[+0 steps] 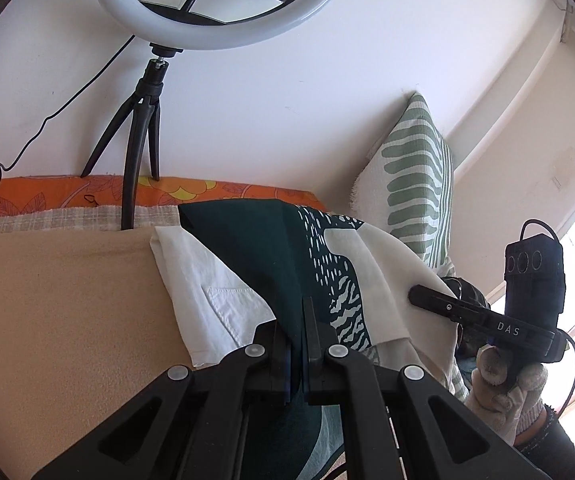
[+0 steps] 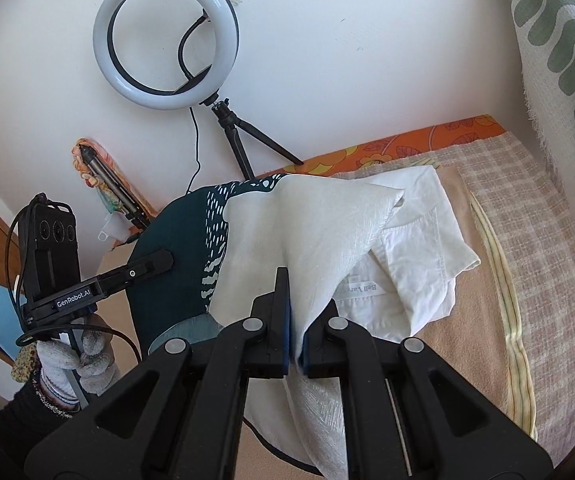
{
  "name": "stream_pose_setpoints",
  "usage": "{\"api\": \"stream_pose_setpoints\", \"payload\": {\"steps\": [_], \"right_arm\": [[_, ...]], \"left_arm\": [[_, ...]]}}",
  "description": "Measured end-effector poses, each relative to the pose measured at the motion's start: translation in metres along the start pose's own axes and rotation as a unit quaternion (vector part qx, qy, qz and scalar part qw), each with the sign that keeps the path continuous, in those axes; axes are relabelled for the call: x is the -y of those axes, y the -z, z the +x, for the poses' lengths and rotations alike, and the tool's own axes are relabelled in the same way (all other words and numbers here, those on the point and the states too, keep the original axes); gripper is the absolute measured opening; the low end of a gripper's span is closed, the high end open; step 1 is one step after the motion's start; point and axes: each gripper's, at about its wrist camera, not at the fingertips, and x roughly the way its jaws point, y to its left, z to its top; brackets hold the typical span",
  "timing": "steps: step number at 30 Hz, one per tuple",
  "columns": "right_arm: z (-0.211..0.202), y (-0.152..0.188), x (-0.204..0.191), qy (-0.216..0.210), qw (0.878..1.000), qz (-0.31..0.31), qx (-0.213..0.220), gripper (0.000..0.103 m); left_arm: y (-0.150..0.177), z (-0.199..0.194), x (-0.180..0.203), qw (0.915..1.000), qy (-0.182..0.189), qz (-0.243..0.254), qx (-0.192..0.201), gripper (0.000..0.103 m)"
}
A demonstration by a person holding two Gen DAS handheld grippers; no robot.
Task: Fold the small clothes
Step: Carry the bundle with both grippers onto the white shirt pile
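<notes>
A dark green and cream patterned garment hangs lifted between both grippers above the bed. My left gripper is shut on its dark green part. My right gripper is shut on its cream part. The right gripper also shows at the right of the left wrist view, and the left gripper shows at the left of the right wrist view. A white shirt lies crumpled on the bed beneath and behind the held garment.
The bed has a peach sheet, a checked blanket and an orange floral cover by the wall. A ring light on a tripod stands at the wall. A green-striped pillow leans at the right.
</notes>
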Motion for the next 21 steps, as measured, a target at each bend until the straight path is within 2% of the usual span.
{"api": "stream_pose_setpoints", "payload": {"steps": [10, 21], "right_arm": [[0.039, -0.035, 0.038, 0.010, 1.000, -0.007, 0.006, 0.005], [0.081, -0.041, 0.068, 0.029, 1.000, -0.001, -0.012, 0.005]], "left_arm": [[-0.014, 0.051, -0.011, 0.9996, -0.027, 0.006, 0.001, 0.000], [-0.019, 0.077, -0.022, 0.9967, -0.075, 0.028, -0.017, 0.000]]}}
